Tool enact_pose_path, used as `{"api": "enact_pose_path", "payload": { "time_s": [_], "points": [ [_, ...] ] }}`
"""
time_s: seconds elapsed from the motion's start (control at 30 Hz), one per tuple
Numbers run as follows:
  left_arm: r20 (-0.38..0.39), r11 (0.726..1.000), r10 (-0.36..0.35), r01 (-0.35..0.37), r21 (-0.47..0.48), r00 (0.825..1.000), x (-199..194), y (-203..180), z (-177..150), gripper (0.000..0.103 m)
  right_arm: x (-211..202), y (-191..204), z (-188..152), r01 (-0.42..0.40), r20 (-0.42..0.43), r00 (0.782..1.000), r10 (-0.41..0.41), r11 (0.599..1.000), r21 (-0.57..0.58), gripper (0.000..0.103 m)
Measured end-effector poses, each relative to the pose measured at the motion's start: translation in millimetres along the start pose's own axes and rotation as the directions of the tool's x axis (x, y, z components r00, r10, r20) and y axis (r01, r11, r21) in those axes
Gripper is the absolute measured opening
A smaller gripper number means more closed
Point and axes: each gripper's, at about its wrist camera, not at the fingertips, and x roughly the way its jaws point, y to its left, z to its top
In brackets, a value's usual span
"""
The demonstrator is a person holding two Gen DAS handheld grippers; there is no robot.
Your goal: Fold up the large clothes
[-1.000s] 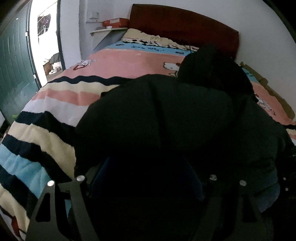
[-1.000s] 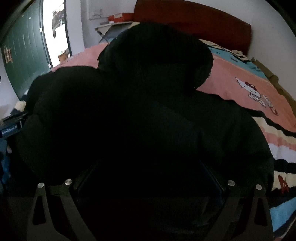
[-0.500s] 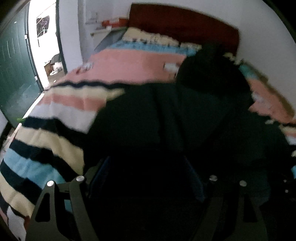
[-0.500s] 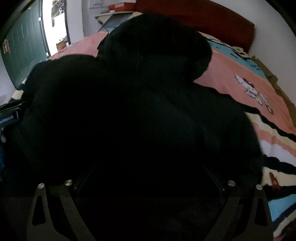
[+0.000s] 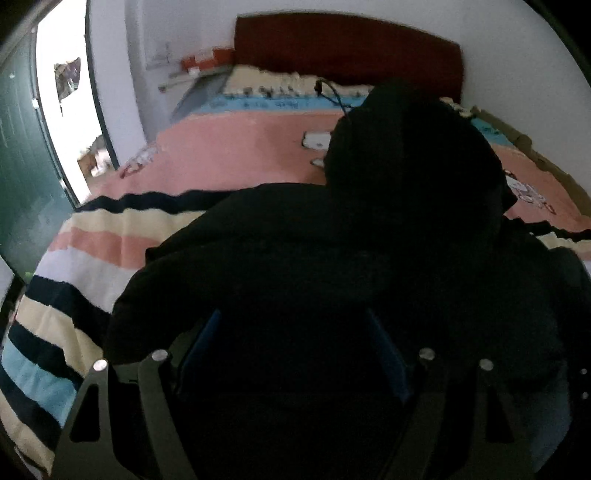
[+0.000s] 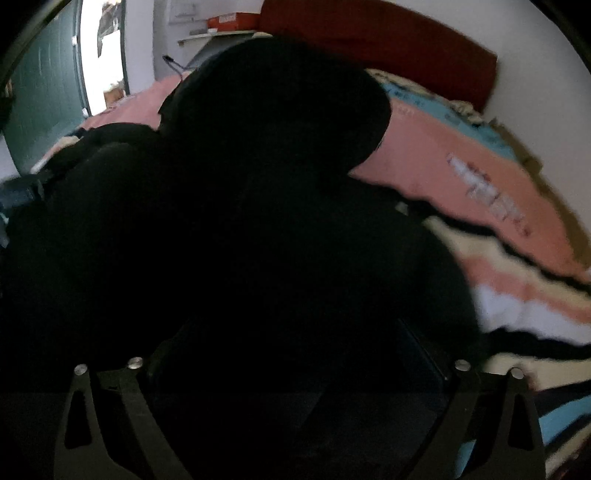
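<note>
Shifted since a second ago: more of the striped quilt bared left of the black hooded jacket in the left wrist view, the headboard-end hood now larger and nearer centre; in the right wrist view, jacket bulk filling still more of the frame. Spread across the quilt, hood toward the dark red headboard, body toward the cameras. Left gripper low over the near hem, jaws set wide with dark cloth heaped between them; impossible to tell whether pressed on the fabric or free of it. Right gripper likewise buried in black folds, jaw state lost in the dark. Beyond the jacket, a pink cartoon-print band of quilt. Left of the headboard, a shelf with a red box and an open doorway.
</note>
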Motion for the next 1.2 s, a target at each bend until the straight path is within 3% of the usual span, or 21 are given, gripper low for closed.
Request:
{"api": "enact_pose_path", "payload": {
  "time_s": [0.7, 0.9, 1.03, 1.13, 1.2],
  "points": [
    [0.056, 0.998, -0.039, 0.041, -0.036, 0.998, 15.5, 3.5, -9.3, 0.080, 22.3, 4.9, -7.6, 0.000, 0.077, 0.997, -0.003, 0.999, 0.042, 0.102],
    [0.036, 0.997, -0.056, 0.058, -0.051, 0.998, 7.8, 7.8, -4.0, 0.080, 20.4, 3.8, -4.7, -0.019, 0.060, 0.998, 0.016, 0.998, 0.052, 0.102],
    [0.047, 0.990, -0.126, 0.129, -0.061, 0.991, -24.8, 21.1, 10.6, 0.080, 3.6, -12.4, 1.1, -0.121, 0.027, 0.993, 0.119, 0.989, 0.083, 0.102],
    [0.098, 0.985, -0.165, 0.168, -0.032, 0.981, -51.5, 27.5, 37.4, 0.080, -21.0, -33.2, 9.3, -0.181, 0.082, 0.981, 0.173, 0.978, 0.099, 0.102],
    [0.107, 0.983, -0.183, 0.183, 0.013, 0.977, -56.5, 25.5, 68.4, 0.080, -31.2, -47.4, 22.1, -0.178, 0.116, 0.979, 0.166, 0.979, 0.102, 0.102]
  ]
}}
